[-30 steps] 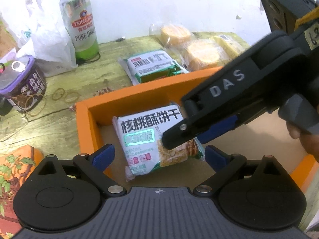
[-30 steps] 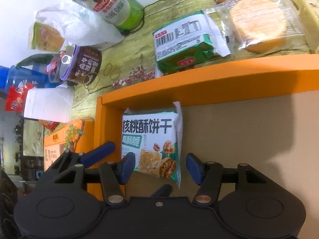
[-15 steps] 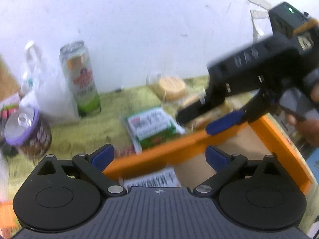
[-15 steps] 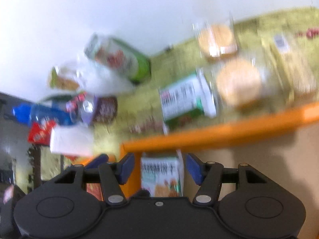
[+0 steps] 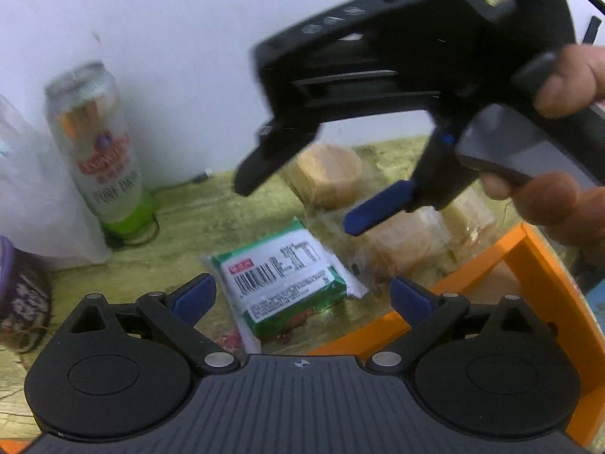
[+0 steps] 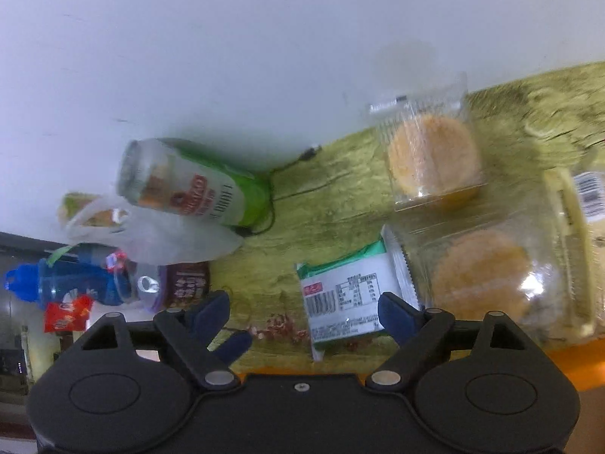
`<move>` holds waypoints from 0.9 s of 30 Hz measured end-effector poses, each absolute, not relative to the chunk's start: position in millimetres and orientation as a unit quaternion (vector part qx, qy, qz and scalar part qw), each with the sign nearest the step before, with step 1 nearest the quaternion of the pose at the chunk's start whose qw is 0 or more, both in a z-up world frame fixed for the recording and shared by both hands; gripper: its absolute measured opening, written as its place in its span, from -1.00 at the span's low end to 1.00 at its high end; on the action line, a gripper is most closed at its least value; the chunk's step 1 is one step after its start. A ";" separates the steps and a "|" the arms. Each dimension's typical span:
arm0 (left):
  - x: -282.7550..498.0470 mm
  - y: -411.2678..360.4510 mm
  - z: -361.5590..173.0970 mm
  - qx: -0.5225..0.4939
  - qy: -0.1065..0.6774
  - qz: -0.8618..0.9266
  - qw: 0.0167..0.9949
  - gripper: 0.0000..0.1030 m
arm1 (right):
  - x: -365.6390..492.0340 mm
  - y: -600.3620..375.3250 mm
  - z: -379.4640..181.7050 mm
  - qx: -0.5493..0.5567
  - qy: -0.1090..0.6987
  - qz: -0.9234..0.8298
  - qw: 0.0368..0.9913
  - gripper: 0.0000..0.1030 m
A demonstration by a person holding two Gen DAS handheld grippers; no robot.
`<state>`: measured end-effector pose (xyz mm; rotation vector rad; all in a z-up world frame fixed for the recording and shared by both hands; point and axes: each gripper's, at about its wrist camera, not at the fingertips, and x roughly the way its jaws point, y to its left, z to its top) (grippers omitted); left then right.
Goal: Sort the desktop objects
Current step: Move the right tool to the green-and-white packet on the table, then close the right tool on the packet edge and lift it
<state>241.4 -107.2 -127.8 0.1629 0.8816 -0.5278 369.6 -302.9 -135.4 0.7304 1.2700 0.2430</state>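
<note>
Both of my grippers have lifted out of the orange tray (image 5: 544,265), jaws wide and empty: left gripper (image 5: 302,297), right gripper (image 6: 304,312). Green snack packet (image 6: 340,302) lies flat on the bench (image 6: 287,204), just behind the tray's back wall.

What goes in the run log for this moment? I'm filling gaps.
left gripper: open, empty | right gripper: open, empty | green snack packet: on table, outside orange tray

A white wall (image 6: 264,56) rises behind the worn green tabletop (image 6: 332,196); a black cable (image 6: 298,174) trails there
</note>
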 end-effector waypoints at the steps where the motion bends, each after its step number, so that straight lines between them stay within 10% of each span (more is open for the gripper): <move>1: 243.3 -108.3 -132.0 0.078 0.426 -0.252 0.865 0.93 | 373.1 -300.9 -141.2 0.332 0.584 0.108 0.732 0.67; 27: 271.9 -100.9 -173.8 0.025 0.495 -0.261 0.829 1.00 | 409.2 -274.3 -179.6 0.322 0.650 0.098 0.682 0.99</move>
